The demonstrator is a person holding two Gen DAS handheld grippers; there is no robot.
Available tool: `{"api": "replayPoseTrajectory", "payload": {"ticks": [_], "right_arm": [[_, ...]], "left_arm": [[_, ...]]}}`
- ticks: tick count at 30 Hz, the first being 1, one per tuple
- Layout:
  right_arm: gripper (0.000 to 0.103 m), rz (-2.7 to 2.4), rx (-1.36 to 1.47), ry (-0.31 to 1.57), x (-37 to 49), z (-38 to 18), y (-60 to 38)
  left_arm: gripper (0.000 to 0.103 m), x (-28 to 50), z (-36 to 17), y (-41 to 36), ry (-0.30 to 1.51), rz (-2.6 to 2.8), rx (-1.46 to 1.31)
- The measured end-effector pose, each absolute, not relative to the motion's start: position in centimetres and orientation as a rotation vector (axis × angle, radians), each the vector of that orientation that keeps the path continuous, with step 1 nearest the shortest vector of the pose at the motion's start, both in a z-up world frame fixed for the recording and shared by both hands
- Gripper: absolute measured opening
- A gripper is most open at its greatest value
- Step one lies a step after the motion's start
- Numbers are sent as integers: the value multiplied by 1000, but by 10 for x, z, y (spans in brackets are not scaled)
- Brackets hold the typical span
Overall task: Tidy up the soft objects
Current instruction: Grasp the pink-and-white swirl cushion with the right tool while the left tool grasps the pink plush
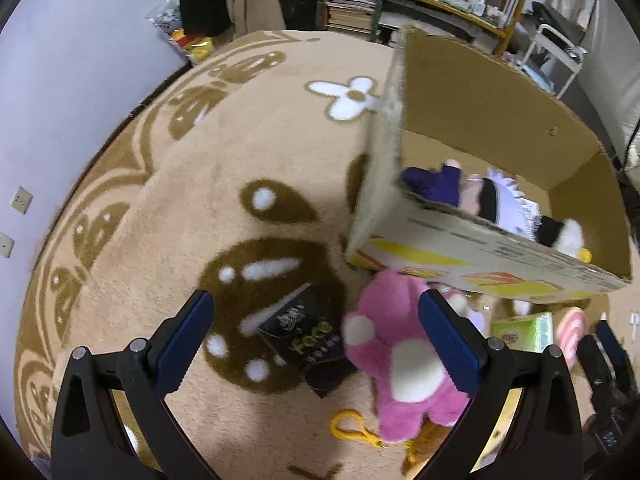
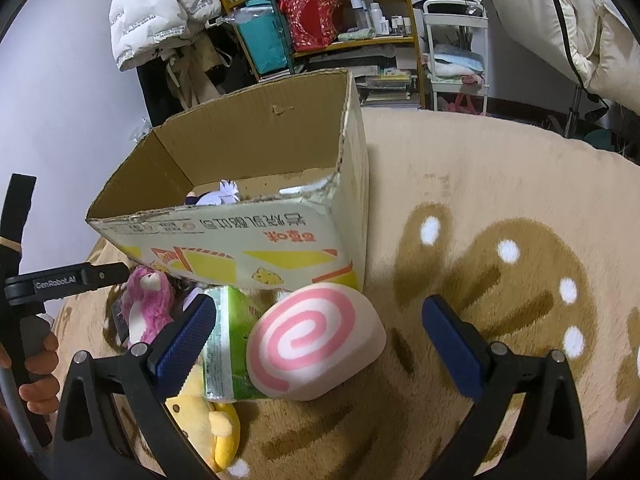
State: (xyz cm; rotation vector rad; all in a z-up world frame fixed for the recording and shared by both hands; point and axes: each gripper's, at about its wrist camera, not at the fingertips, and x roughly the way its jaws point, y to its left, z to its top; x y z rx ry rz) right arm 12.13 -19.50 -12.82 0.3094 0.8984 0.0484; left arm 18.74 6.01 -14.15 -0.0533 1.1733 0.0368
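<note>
A pink plush bear point(image 1: 400, 356) lies on the rug in front of the cardboard box point(image 1: 460, 240); my open left gripper point(image 1: 316, 340) hovers over it, its right finger across the bear's body. Inside the box lie a purple plush point(image 1: 434, 184) and a white and black plush point(image 1: 504, 204). My open right gripper point(image 2: 320, 344) straddles a pink swirl cushion point(image 2: 312, 344) on the rug. Beside it sit a green packet point(image 2: 226, 340) and a yellow plush point(image 2: 212, 420). The pink bear point(image 2: 148, 304) and the box point(image 2: 256, 248) also show in the right wrist view.
A black packet point(image 1: 308, 336) and a yellow cord loop point(image 1: 356, 428) lie on the beige patterned rug point(image 1: 180, 184). Shelves with books and bags point(image 2: 320, 24) stand behind the box. A hand point(image 2: 36, 372) holds the left gripper's handle. A white cart point(image 2: 456, 52) stands at the back.
</note>
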Motion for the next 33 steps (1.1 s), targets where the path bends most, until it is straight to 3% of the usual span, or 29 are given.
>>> {"api": "replayPoseTrajectory", "payload": {"ticks": [5, 10, 16, 21, 28, 33], "right_arm": [[103, 65, 320, 926, 122, -132, -195], [83, 84, 331, 984, 125, -143, -193], [75, 73, 355, 1031, 127, -151, -194], [58, 84, 370, 1035, 129, -152, -197], [36, 91, 362, 1019, 127, -147, -197], [32, 81, 362, 974, 120, -136, -198]], "left_arm": [[101, 185, -146, 44, 1207, -33, -55], [101, 183, -156, 27, 1249, -83, -38], [100, 181, -175, 8, 1320, -110, 24], [76, 176, -175, -6, 1283, -96, 121], [69, 167, -168, -9, 1255, -115, 94], [68, 152, -151, -4, 1205, -120, 93]]}}
